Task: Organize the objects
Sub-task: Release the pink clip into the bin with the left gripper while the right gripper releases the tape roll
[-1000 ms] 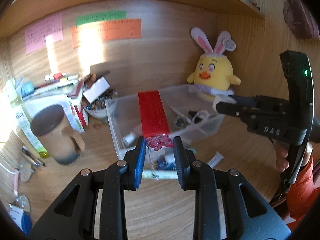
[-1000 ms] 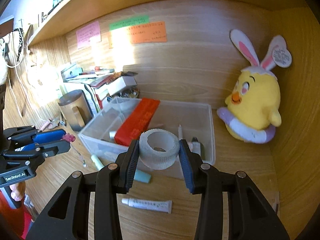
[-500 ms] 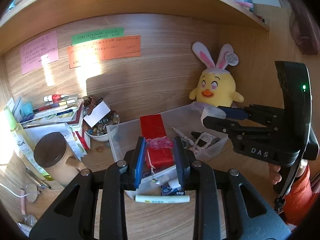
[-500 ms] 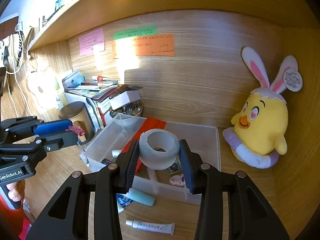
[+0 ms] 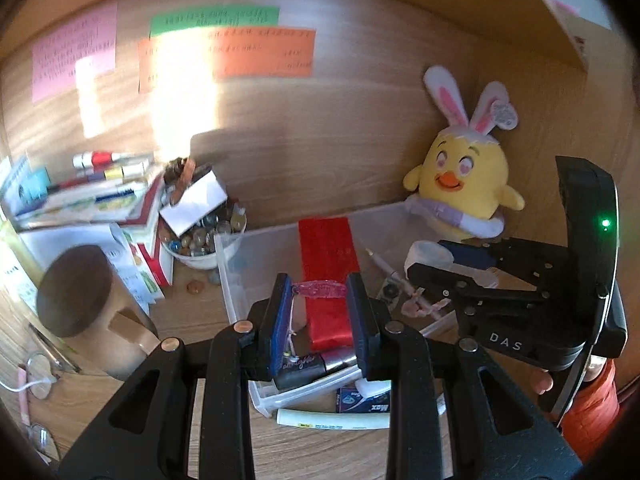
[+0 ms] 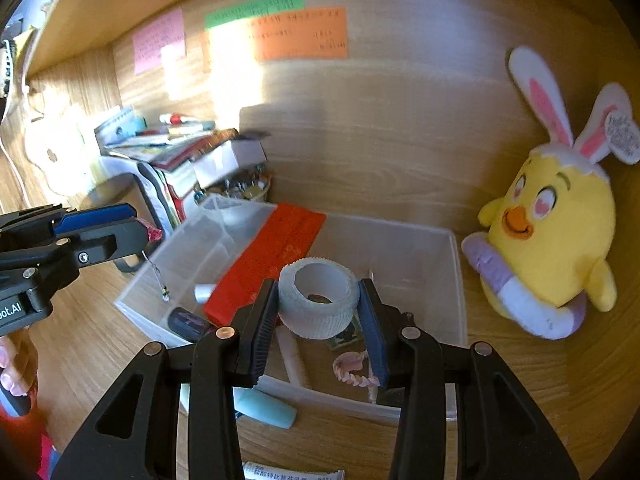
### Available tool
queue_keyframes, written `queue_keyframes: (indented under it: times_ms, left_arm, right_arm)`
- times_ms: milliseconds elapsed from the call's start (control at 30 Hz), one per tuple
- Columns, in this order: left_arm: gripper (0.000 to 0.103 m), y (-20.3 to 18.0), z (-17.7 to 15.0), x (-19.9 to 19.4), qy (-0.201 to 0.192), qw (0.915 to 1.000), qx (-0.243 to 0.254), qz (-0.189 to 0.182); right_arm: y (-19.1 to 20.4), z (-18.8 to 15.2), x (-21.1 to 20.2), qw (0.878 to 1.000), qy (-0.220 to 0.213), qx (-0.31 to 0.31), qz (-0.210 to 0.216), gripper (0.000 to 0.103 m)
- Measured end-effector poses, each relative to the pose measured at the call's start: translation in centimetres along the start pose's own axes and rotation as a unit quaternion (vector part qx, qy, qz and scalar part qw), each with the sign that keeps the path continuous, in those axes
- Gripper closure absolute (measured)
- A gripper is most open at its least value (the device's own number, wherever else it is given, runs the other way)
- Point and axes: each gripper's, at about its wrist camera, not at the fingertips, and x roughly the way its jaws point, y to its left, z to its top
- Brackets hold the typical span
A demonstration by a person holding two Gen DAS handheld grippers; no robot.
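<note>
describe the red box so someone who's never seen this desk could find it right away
Find the yellow plush chick in the desk's back corner, then the clear plastic bin beside it. The red box lies lengthwise inside that bin: long, flat, the only bright red thing among its small pale items.

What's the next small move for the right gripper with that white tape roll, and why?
Probably lower it a little and open. The right gripper is shut on the white tape roll, which hangs over the open middle of the clear plastic bin, beside the red box.
</note>
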Motion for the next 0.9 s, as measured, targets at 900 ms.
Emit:
queue_keyframes:
  times_ms: [900]
  left_arm:
    - [0.058,2.1,-1.9,4.0,0.058,0.9979,-0.029,-0.005]
  right_arm:
    - [-0.4,-1.1,4.5,0.998,0.064,0.007,-0.015,0.057]
